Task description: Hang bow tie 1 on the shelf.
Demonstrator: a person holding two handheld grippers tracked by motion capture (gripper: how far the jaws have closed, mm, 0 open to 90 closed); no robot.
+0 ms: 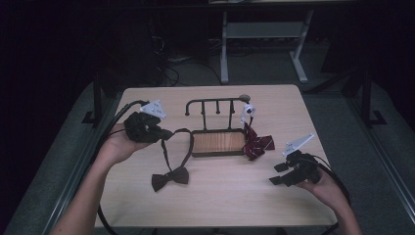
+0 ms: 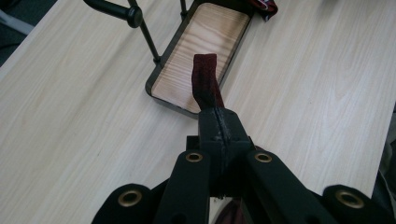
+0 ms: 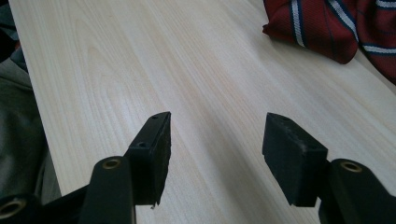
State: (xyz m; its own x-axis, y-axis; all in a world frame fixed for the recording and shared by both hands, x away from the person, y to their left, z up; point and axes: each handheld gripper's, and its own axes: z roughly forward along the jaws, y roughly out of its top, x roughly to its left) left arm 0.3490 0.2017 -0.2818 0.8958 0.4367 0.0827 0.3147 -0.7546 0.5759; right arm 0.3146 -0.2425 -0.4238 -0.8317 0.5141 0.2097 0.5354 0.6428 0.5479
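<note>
Dark bow tie [image 1: 170, 177] flat on near desk [image 1: 230, 196], strap running far-left up to left tool [image 1: 164, 134], clamped on strap end [image 2: 205, 79]. Rack tray [image 1: 218, 143] just right of that tool. Right tool [image 1: 277, 174] spread apart, idle, near striped tie [image 1: 255, 143].

Table [image 1: 220, 196] layout: rack [image 1: 218, 125] is sitting at centre, toward the far edge, its rail [image 1: 215, 102] standing behind its tray [image 1: 218, 142]. Bow tie [image 1: 170, 178] is lying on the table in front of the tray's left end, its strap [image 1: 166, 147] running up and back to the left gripper [image 1: 164, 134], which is pinching the strap end just left of the tray. Striped tie [image 1: 257, 143] is lying bunched against the tray's right end. Right gripper [image 1: 279, 174] is hovering near the table's front right, in front of and right of the striped tie, apart from it.
</note>
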